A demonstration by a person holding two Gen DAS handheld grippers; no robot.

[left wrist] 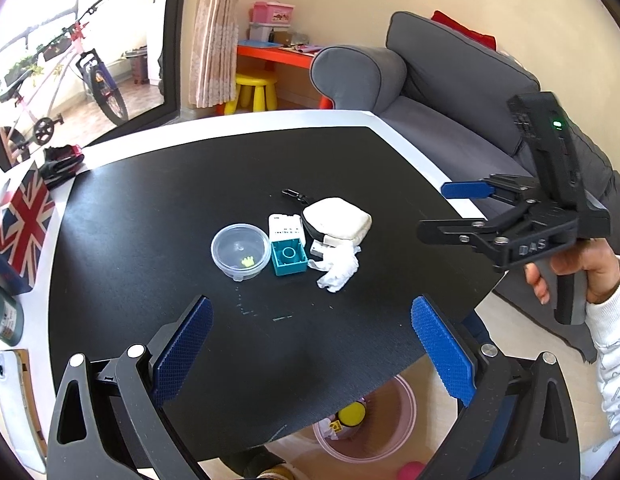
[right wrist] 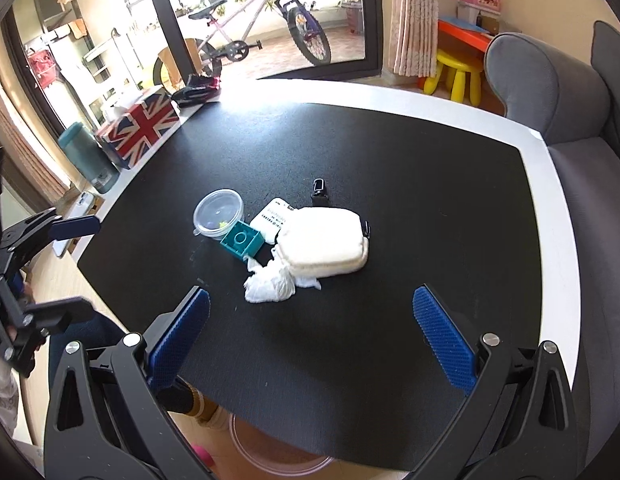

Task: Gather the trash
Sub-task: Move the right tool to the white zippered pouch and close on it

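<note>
A crumpled white tissue (left wrist: 338, 269) (right wrist: 269, 285) lies mid-table on the black mat (left wrist: 157, 216) (right wrist: 390, 152). Beside it are a clear plastic tub (left wrist: 240, 251) (right wrist: 217, 213), a teal toy brick (left wrist: 289, 257) (right wrist: 242, 243), a white card (left wrist: 285, 229) (right wrist: 272, 218) and a white pouch (left wrist: 338, 222) (right wrist: 325, 242) with a black clip. A pink bin (left wrist: 384, 424) (right wrist: 277, 454) stands on the floor under the table's near edge. My left gripper (left wrist: 312, 344) is open and empty, short of the pile. My right gripper (right wrist: 310, 340) is open and empty, just short of the tissue; it also shows in the left wrist view (left wrist: 446, 210).
A Union Jack box (left wrist: 23, 220) (right wrist: 139, 126), a green bottle (right wrist: 87, 156), a phone (left wrist: 7, 392) and a dark helmet (left wrist: 61, 162) (right wrist: 197, 88) sit along the table's left side. A grey sofa (left wrist: 450, 88) (right wrist: 570, 92) stands to the right.
</note>
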